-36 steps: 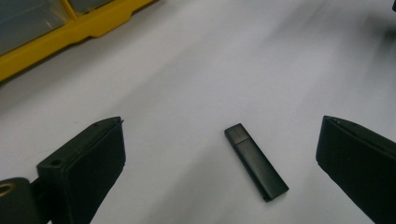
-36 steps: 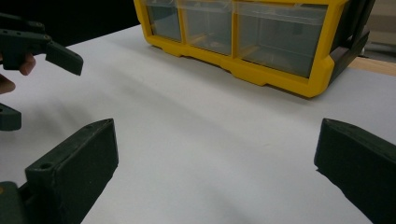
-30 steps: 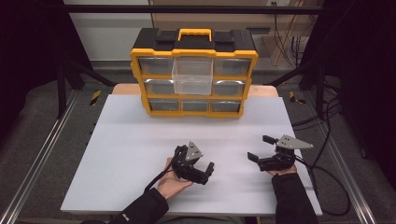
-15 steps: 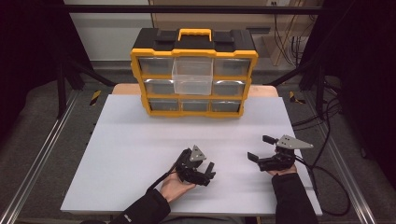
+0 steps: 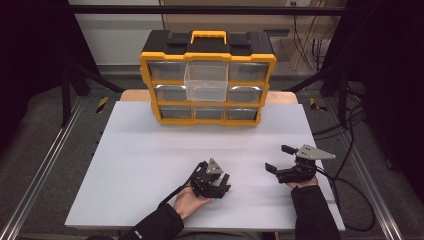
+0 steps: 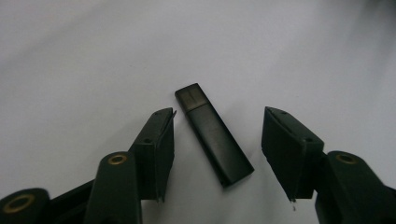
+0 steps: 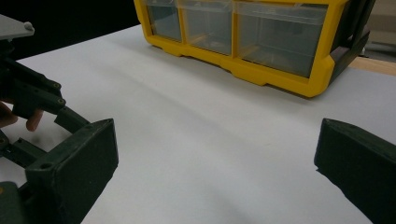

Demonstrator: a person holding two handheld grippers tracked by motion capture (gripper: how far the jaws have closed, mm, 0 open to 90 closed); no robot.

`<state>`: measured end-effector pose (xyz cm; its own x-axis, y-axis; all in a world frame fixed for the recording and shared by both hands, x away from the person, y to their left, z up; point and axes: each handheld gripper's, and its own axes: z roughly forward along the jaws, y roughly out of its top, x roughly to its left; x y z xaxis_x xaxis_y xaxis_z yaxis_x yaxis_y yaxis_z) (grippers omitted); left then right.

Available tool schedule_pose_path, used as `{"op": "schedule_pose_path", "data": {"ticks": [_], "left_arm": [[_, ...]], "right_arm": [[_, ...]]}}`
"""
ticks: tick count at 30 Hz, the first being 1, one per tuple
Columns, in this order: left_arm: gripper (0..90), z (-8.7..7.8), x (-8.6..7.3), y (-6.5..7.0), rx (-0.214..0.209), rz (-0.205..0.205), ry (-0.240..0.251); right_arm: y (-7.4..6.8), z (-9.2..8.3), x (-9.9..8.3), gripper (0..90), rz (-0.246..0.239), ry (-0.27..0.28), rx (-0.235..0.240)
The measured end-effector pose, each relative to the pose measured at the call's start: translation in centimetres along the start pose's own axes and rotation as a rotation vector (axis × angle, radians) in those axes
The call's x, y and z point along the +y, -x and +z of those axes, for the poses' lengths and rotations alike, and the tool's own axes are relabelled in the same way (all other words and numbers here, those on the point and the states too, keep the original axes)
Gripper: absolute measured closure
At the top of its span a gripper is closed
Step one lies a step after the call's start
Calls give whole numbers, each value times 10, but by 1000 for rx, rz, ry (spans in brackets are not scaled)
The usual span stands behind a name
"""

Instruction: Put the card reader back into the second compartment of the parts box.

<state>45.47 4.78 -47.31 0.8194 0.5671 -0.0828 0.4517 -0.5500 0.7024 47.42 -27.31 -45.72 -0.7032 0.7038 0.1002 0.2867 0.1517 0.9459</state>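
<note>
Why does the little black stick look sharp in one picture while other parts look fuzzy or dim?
In the left gripper view, the black stick is fairly crisp on the white table, while the near jaws of the left hand-held gripper blur softly. In the right gripper view, the near jaws are blurred and the yellow organizer is clearer. In the high view, the surroundings are dark.

One black USB stick (image 6: 214, 134) between the left gripper (image 6: 217, 154) jaws; one yellow drawer organiser (image 5: 207, 77) beyond; two grippers.
</note>
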Motion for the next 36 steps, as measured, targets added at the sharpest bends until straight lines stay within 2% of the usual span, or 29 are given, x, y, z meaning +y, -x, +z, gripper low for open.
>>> {"op": "schedule_pose_path", "data": {"ticks": [8, 15, 23, 36], "left_arm": [[537, 3, 0, 2, 18, -6, -12], [614, 3, 1, 4, 42, 7, -20], [655, 3, 1, 3, 44, -8, -22], [716, 4, 2, 3, 49, -1, -28]], "right_arm": [[0, 0, 0, 3, 0, 0, 0], [0, 0, 0, 3, 0, 0, 0], [0, 0, 0, 3, -1, -1, -2], [0, 0, 0, 3, 1, 0, -2]]}}
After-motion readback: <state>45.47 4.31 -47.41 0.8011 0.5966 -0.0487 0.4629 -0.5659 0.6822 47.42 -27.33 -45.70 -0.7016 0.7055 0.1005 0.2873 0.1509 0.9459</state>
